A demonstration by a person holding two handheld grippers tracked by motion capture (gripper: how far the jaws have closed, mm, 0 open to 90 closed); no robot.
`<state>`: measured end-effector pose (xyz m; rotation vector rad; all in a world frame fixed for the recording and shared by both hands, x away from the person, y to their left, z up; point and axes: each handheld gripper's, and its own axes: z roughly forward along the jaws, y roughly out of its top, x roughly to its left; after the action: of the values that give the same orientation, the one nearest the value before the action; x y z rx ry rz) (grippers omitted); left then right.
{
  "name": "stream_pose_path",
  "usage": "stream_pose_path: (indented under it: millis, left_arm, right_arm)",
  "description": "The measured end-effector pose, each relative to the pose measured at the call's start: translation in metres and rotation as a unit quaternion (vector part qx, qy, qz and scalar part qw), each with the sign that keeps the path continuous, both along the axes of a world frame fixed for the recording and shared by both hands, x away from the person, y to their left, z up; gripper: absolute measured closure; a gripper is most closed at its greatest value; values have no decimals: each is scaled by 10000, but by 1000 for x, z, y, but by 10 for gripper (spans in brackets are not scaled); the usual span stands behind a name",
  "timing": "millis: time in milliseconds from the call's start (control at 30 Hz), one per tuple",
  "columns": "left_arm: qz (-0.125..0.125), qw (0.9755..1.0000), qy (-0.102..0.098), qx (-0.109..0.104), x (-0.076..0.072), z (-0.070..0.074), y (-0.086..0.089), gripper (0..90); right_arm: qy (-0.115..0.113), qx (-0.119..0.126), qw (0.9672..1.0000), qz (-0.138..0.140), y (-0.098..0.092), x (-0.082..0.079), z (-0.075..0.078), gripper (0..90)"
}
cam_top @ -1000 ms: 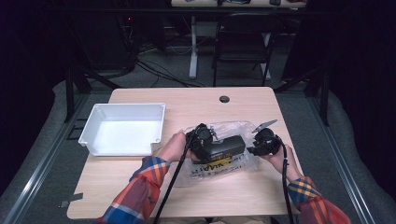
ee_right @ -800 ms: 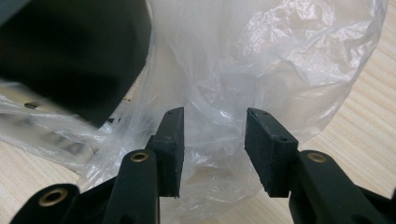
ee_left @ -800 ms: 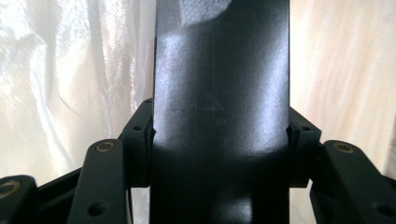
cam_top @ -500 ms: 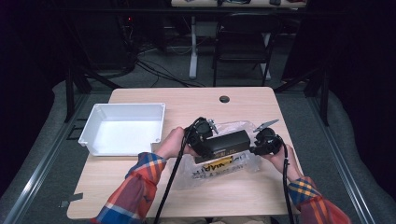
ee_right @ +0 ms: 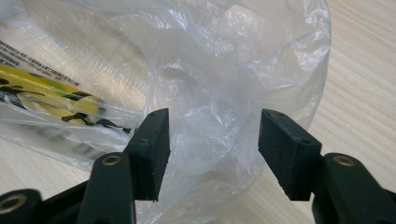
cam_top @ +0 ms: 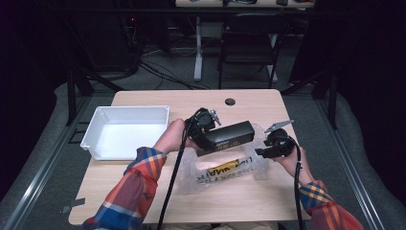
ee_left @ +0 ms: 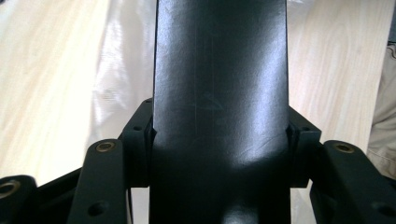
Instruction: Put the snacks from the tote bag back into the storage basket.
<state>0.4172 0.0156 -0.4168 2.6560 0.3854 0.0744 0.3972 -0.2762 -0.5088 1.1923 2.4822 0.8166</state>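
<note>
Crinkled clear plastic bag (ee_right: 224,93), printed yellow and black, lies on the pale wood table (cam_top: 143,191) at the near edge; the right gripper view shows its bunched end between the right claw (ee_right: 214,151), whose jaws have just been opening and stand off the film. The left claw (cam_top: 207,139) is clenched on a smooth black oblong box (ee_left: 219,93), lifted above the bag. Farther left sits a white tray (cam_top: 124,115); beyond, a round black cap (cam_top: 230,101) and a folding chair (cam_top: 251,43).
</note>
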Motion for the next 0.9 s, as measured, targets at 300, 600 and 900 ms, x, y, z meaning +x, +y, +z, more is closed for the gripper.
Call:
stream_pose_path:
  millis: [300, 600, 900]
  left_arm:
    - [156, 9996, -225, 48, 10, 19, 9, 430]
    - [442, 9981, -390, 185, 20, 33, 27, 430]
    - [648, 9959, -539, 324, 28, 43, 52, 430]
  right_arm:
    - [-18, 116, 9999, 56, -5, -7, 7, 313]
    - [-40, 139, 9998, 98, -10, -12, 13, 179]
    - [5, 206, 9996, 168, -14, -18, 16, 147]
